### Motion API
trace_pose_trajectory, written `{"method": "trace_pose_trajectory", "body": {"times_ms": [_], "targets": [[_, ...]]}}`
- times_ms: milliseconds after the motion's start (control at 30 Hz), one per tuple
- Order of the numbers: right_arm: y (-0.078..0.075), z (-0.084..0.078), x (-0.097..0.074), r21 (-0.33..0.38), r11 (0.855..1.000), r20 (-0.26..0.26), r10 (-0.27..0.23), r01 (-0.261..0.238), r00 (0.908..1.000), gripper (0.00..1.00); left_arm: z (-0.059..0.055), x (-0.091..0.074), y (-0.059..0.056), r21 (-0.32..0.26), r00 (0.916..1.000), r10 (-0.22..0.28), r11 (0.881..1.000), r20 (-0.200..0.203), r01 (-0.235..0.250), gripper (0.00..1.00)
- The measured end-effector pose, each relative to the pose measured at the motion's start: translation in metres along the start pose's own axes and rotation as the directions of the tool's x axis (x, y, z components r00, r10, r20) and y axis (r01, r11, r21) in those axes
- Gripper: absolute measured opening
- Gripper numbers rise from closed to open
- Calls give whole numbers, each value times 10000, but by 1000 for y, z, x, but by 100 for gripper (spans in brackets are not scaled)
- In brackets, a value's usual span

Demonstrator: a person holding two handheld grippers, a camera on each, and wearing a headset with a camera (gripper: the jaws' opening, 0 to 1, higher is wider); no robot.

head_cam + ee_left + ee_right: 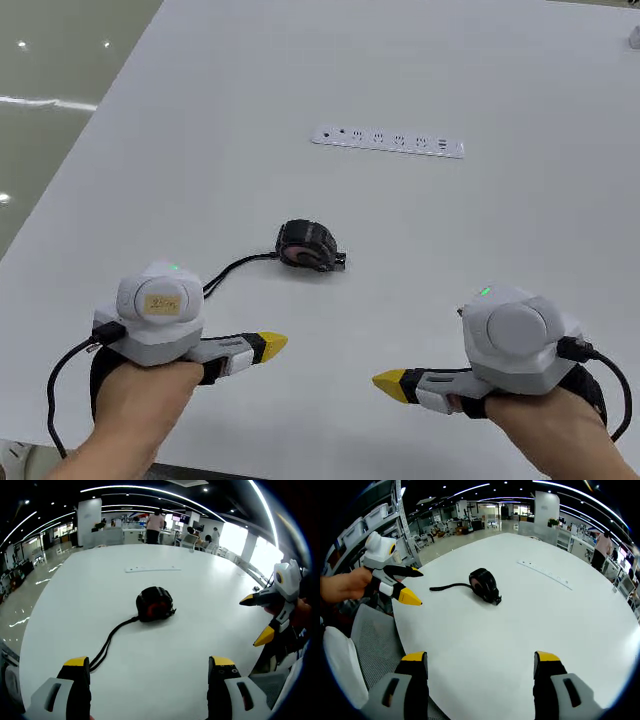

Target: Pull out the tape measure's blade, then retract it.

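Left tool agape above white office table.

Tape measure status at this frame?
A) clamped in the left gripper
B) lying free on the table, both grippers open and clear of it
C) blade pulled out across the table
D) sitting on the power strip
B: the tape measure lies on the white table, with no blade drawn out. The left gripper and right gripper are both open and short of it, and the power strip lies farther back.
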State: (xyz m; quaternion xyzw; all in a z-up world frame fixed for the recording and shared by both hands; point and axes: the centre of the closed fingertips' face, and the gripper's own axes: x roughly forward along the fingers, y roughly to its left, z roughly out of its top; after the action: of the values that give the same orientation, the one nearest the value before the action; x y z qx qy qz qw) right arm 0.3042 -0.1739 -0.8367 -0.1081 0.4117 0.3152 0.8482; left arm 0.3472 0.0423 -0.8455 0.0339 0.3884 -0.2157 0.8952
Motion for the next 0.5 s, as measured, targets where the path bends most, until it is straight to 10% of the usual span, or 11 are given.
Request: {"method": "trace_pose_trajectory", "body": {"times_ms": [500], "targets": [[-8, 7, 16, -437, 9989, -195, 154, -163, 9997, 89, 5, 17, 2, 116, 9998, -121, 9999, -127, 123, 95]]}}
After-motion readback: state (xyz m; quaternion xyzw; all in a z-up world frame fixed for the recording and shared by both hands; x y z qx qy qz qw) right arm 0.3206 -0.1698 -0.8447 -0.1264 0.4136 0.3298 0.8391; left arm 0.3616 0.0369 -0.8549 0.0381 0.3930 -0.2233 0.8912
